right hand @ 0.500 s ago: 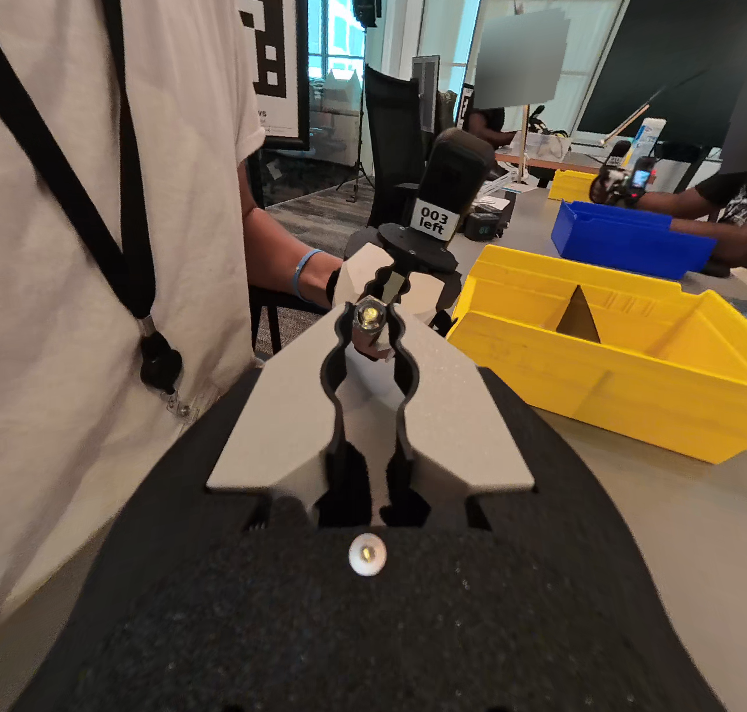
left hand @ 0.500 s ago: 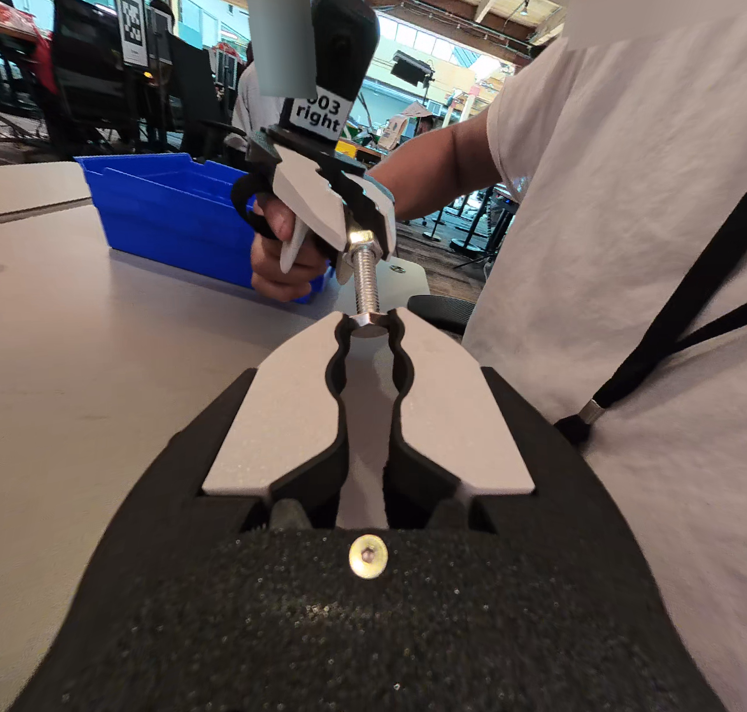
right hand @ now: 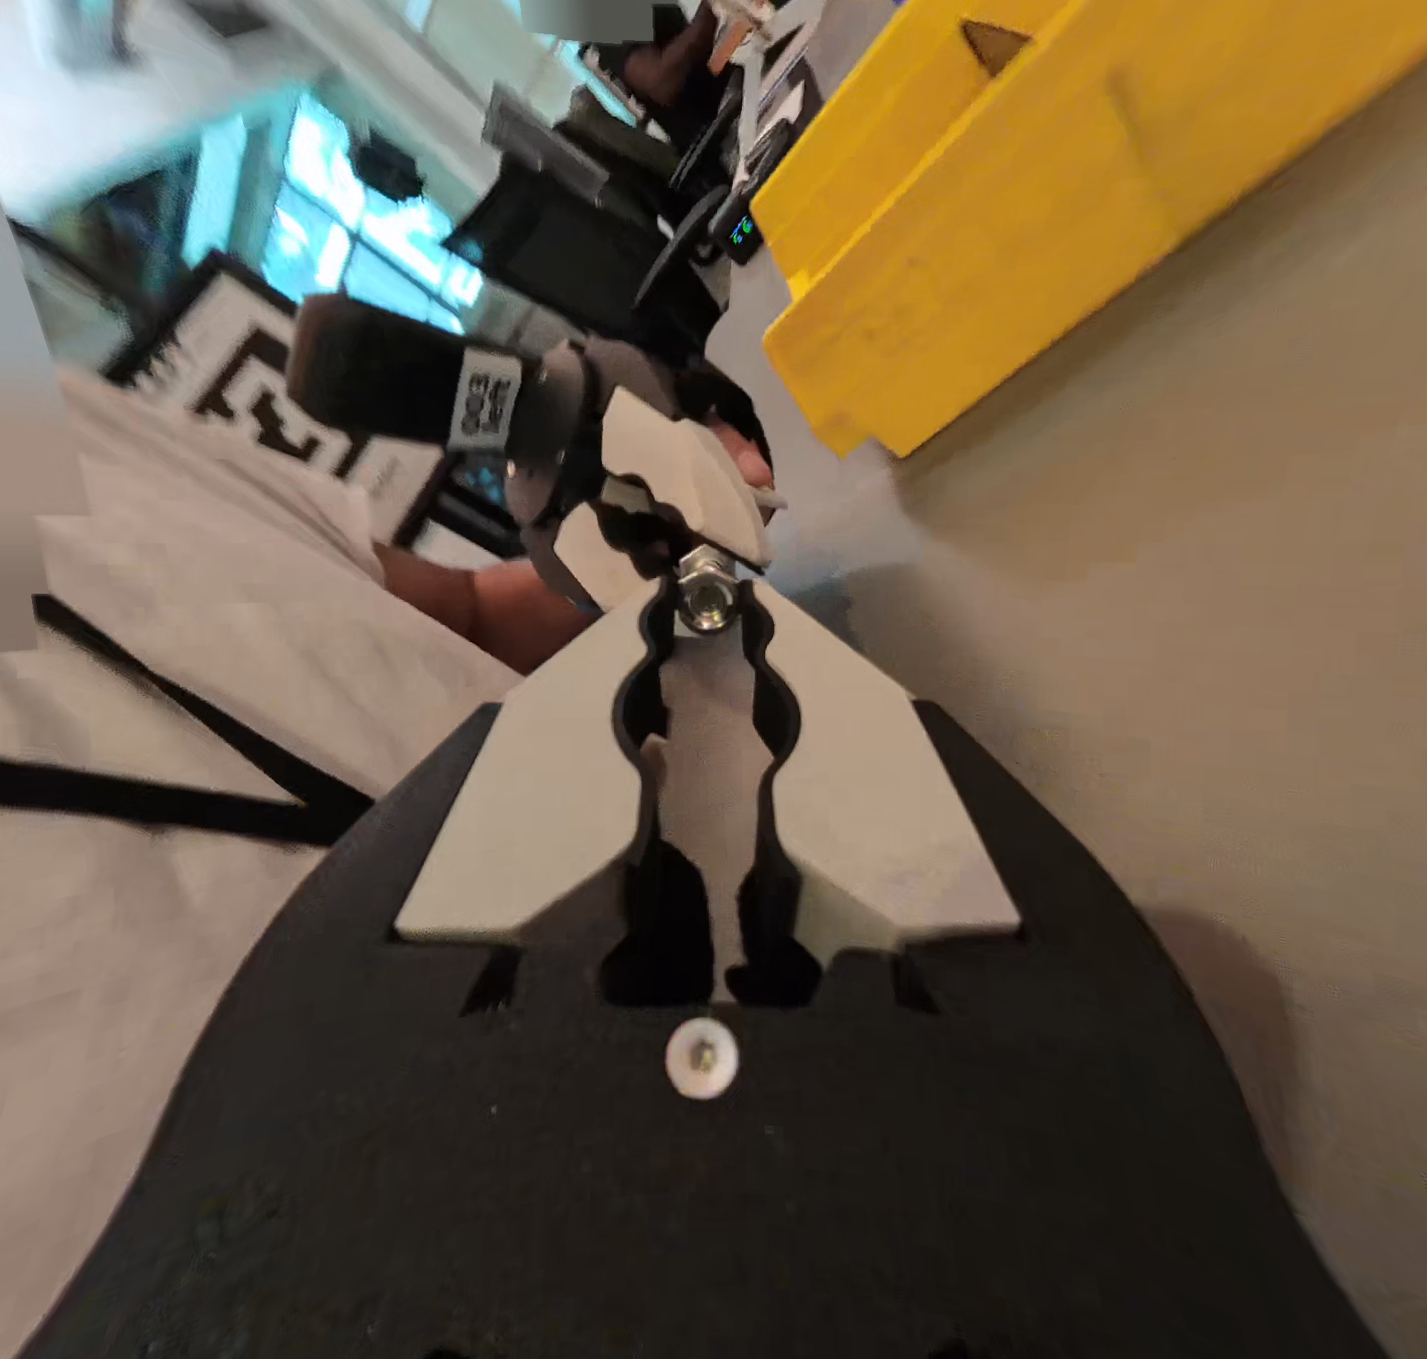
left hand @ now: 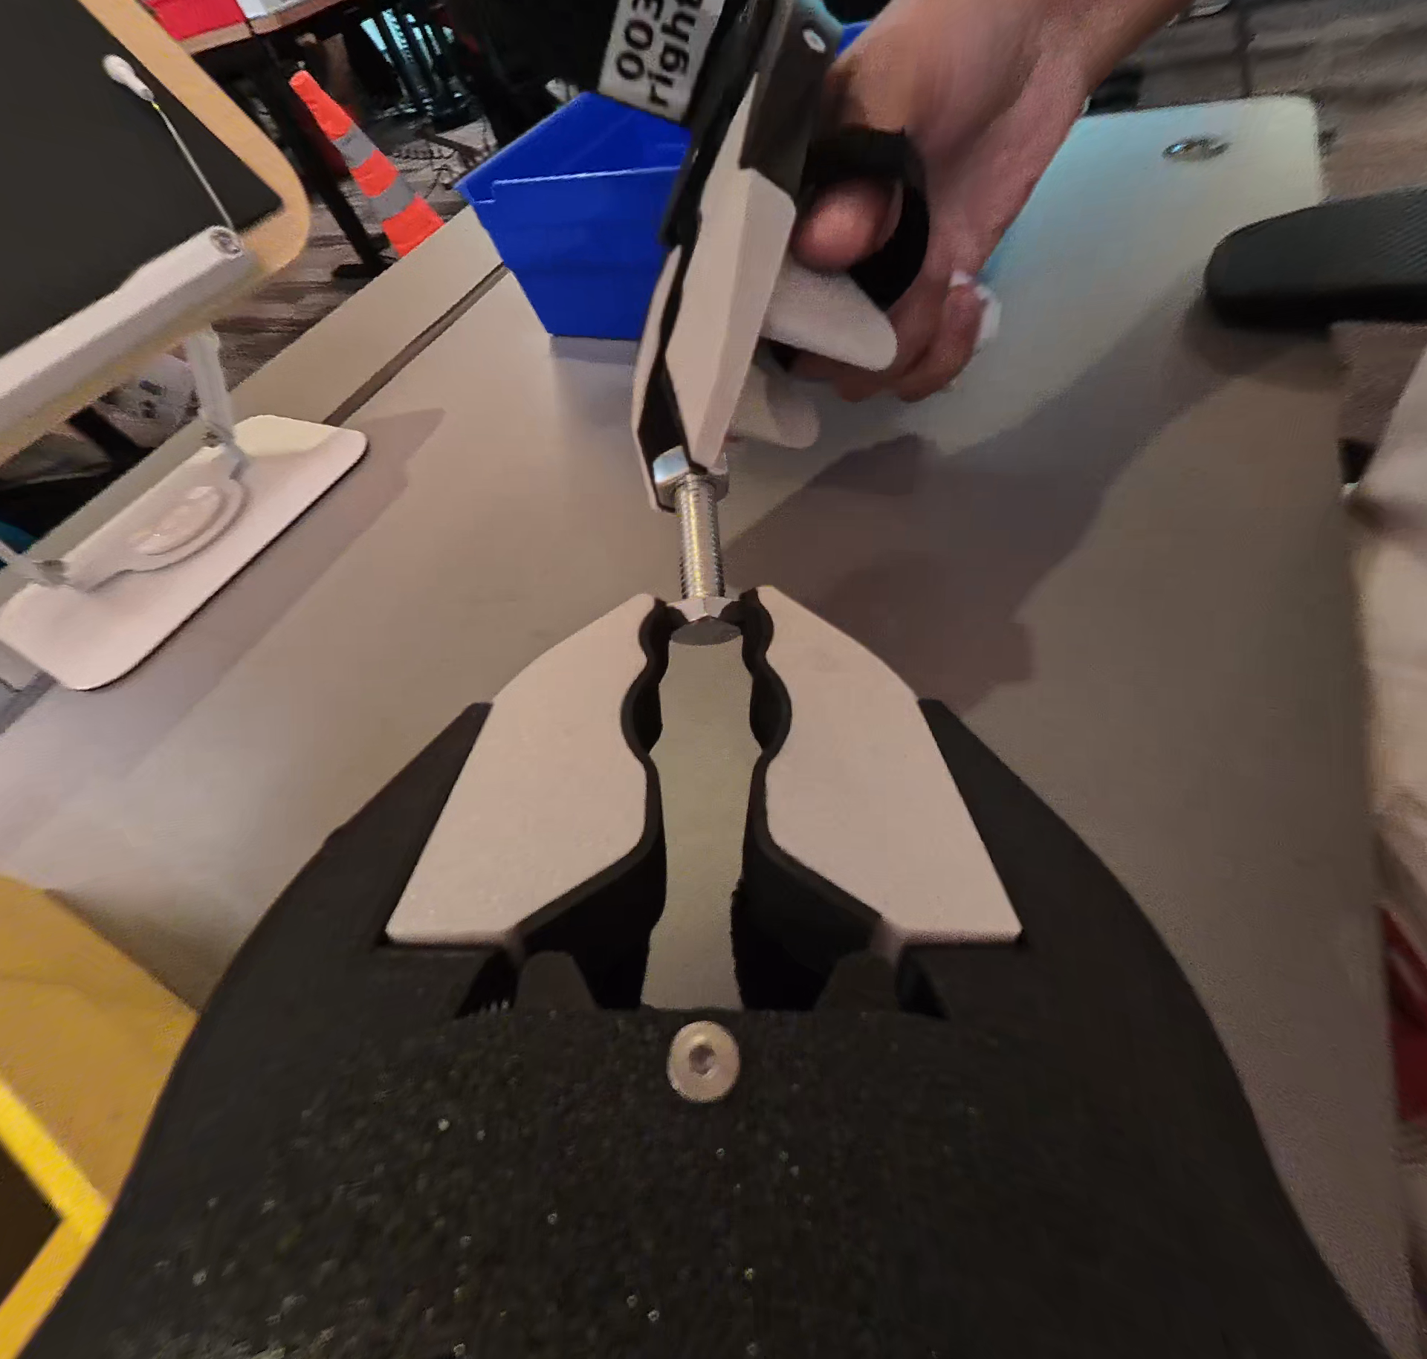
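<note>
**One bolt clamped at both ends, its axis running from fingers to fingers**

Left wrist view: the left gripper (left hand: 704,615) has its fingers (left hand: 571,720) clenched on the hex head of a silver bolt (left hand: 699,542); the threaded shank points straight away from them, tilted slightly up, above the grey desk (left hand: 401,627); at its far end the right gripper (left hand: 679,473), held in a hand (left hand: 950,187), pinches a nut (left hand: 670,466); a blue bin (left hand: 587,241) stands behind, a white stand (left hand: 177,504) to the left.

Right wrist view: the right gripper (right hand: 706,612) grips the nut (right hand: 704,612) at its fingertips, the bolt's end showing in the nut's bore; the bolt is seen end-on, so its long axis lies dead ahead; the left gripper (right hand: 695,561) closes on the far end just beyond; a yellow bin (right hand: 1081,202) sits on the desk to the right.
</note>
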Available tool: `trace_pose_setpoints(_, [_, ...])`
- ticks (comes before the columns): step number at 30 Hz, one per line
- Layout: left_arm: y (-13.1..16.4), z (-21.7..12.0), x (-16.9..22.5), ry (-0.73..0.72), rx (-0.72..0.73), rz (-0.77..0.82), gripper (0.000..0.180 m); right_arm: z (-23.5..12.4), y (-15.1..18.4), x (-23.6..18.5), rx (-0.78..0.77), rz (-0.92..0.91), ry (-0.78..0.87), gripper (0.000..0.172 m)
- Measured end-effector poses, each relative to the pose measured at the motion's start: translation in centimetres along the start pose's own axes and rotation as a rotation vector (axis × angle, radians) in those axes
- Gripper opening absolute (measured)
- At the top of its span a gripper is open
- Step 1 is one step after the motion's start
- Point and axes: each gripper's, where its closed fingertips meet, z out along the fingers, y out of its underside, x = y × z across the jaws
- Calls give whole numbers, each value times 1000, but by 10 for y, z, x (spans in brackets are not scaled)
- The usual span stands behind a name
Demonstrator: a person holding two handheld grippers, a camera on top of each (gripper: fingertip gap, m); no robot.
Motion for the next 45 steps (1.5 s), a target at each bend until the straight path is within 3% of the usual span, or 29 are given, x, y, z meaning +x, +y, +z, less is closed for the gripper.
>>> trace_pose_setpoints(2, [2, 1, -2, -26, -16, 27, 18, 0, 0, 4, 41, 136, 2, 16])
trace_pose_setpoints(5, [5, 3, -3, -42, -28, 38, 18, 0, -1, 7, 68, 178, 38, 17])
trace_pose_setpoints(27, [-2, -2, -9, -58, 18, -2, 18, 1, -11, -8, 48, 59, 24, 30])
trace_pose_setpoints(31, [-2, -2, -9, -52, 20, -6, 18, 2, -9, -7, 41, 60, 25, 30])
trace_pose_setpoints(35, [-1, -1, -8, -50, 10, -10, 18, 3, -2, -2, 8, 42, 53, 17])
trace_pose_setpoints(42, [9, 5, -7, -54, -46, 1, 18, -1, 3, 19, -52, -175, 194, 17])
trace_pose_setpoints(45, [10, 4, -10, -61, -44, -15, 18, -4, 5, 23, -137, -420, 292, 17])
